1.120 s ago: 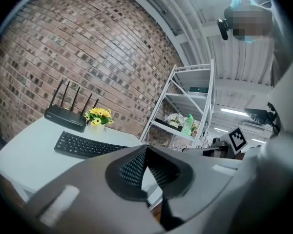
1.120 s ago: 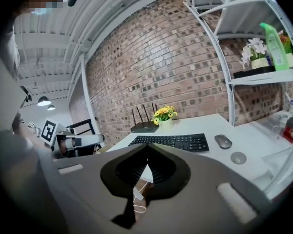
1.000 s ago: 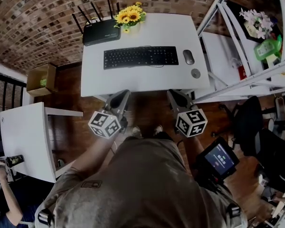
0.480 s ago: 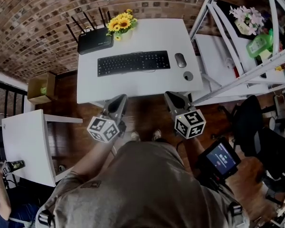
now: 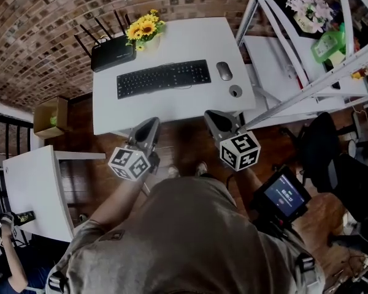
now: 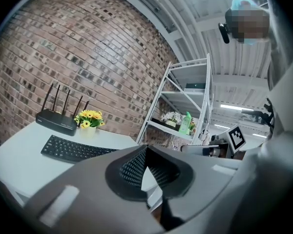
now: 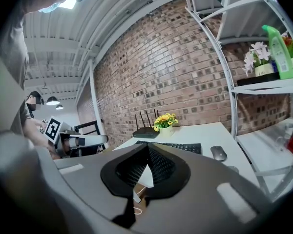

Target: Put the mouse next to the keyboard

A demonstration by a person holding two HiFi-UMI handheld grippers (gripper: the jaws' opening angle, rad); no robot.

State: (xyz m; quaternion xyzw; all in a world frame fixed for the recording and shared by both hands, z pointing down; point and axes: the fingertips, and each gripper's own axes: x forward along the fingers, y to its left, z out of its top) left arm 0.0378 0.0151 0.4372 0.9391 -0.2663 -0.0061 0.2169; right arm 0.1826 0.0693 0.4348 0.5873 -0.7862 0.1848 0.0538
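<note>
Left gripper (image 5: 148,127): jaws together, nothing between them; held at the near edge of the tabletop (image 5: 184,106), clear of everything lying on it. Right gripper (image 5: 214,120): jaws together, likewise nothing between them; level with the left gripper and apart from it, also at the near edge. Mouse (image 5: 224,71): grey, flat on the tabletop, ahead of the right gripper and slightly to its right; well apart from both grippers. Keyboard (image 5: 164,78): black, ahead of both grippers, lying across the tabletop; its right end is just beside the mouse, with a narrow gap between. Disc (image 5: 235,91): small, round, grey, on the tabletop, nearer to the right gripper than the mouse is, a little right of straight ahead. Router (image 5: 112,52): black, antennas up, beyond the keyboard, ahead and left of the left gripper. Flowers (image 5: 144,28): yellow, in a pale pot, just right of the router near the far edge. Rack (image 5: 294,41): white metal, to the right of the right gripper, beside the tabletop; carries a green bottle (image 5: 328,45) and pale blooms (image 5: 306,8).
</note>
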